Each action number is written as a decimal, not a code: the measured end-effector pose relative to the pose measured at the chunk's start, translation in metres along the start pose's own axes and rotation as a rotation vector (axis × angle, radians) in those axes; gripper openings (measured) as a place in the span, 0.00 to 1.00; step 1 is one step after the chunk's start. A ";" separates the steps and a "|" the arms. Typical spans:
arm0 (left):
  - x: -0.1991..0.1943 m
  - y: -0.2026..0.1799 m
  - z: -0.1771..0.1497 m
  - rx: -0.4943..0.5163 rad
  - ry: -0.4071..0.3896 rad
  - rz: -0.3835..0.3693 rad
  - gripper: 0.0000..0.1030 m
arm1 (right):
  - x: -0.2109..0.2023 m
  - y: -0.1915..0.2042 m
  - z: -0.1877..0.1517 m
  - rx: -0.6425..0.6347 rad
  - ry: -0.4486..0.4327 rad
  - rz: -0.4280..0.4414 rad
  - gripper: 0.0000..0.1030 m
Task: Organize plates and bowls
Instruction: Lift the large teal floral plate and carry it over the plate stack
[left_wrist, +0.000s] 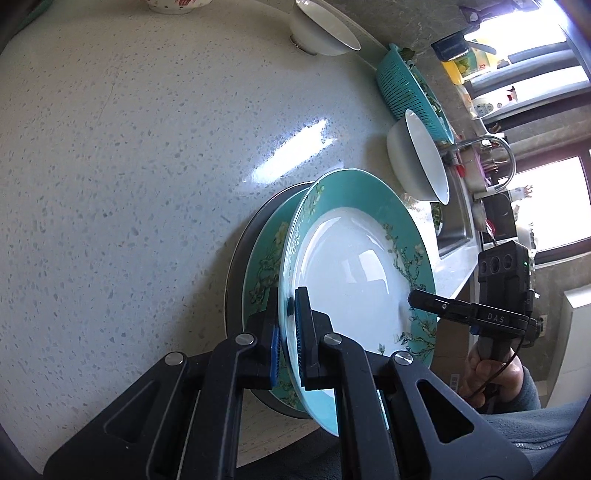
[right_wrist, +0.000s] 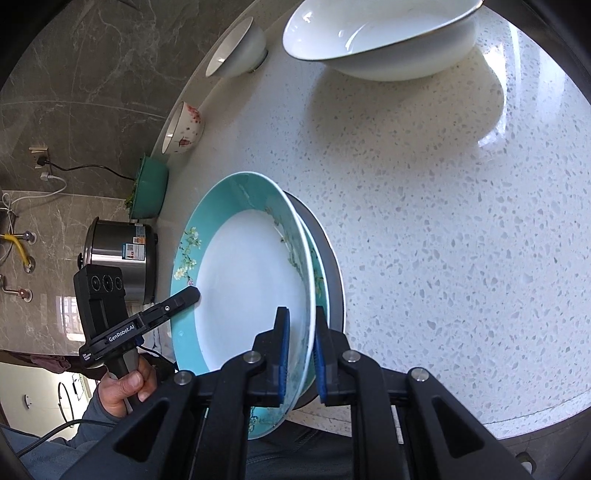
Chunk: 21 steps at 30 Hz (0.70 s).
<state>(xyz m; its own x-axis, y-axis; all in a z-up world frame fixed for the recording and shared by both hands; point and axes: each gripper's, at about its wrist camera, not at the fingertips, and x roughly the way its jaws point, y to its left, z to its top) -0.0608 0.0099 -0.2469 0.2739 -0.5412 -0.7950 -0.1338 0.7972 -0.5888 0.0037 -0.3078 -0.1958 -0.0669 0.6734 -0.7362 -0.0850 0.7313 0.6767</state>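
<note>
The teal floral plate (left_wrist: 354, 258) was held by both grippers at once, the left gripper (left_wrist: 291, 325) pinching one side of its rim and the right gripper (right_wrist: 300, 354) pinching the opposite side, each pair of jaws closed almost fully on the thin edge with a blue pad on either face. A grip on two sides probably served to keep a wide, slippery plate level and steady. Just beneath the jaws lay a second teal plate (left_wrist: 264, 266) of the same pattern, seated on a dark plate (left_wrist: 236, 254) on the speckled bench (left_wrist: 129, 166); the held plate sat close over them, apparently being lowered to make one stack. Whether it already touched the plate below could not be told. Well beyond the jaws stood a large white bowl (right_wrist: 380, 40), a smaller white bowl (right_wrist: 236, 48) and a red-flowered bowl (right_wrist: 183, 129), not yet gathered. Farther off were a teal colander (left_wrist: 413, 92) and a rice cooker (right_wrist: 122, 258).
</note>
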 end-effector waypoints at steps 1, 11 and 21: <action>0.001 0.001 -0.001 -0.001 0.001 0.003 0.05 | 0.000 0.000 0.000 0.001 -0.002 0.004 0.15; 0.006 0.002 0.001 -0.007 -0.009 -0.001 0.06 | 0.002 0.002 0.000 -0.012 -0.004 0.000 0.15; 0.006 -0.005 0.002 0.031 -0.020 0.029 0.07 | 0.006 0.035 -0.004 -0.182 -0.029 -0.155 0.31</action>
<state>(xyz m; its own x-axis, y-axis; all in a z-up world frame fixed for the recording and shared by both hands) -0.0566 0.0035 -0.2485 0.2891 -0.5125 -0.8086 -0.1127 0.8206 -0.5604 -0.0034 -0.2786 -0.1762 -0.0110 0.5593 -0.8289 -0.2699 0.7965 0.5410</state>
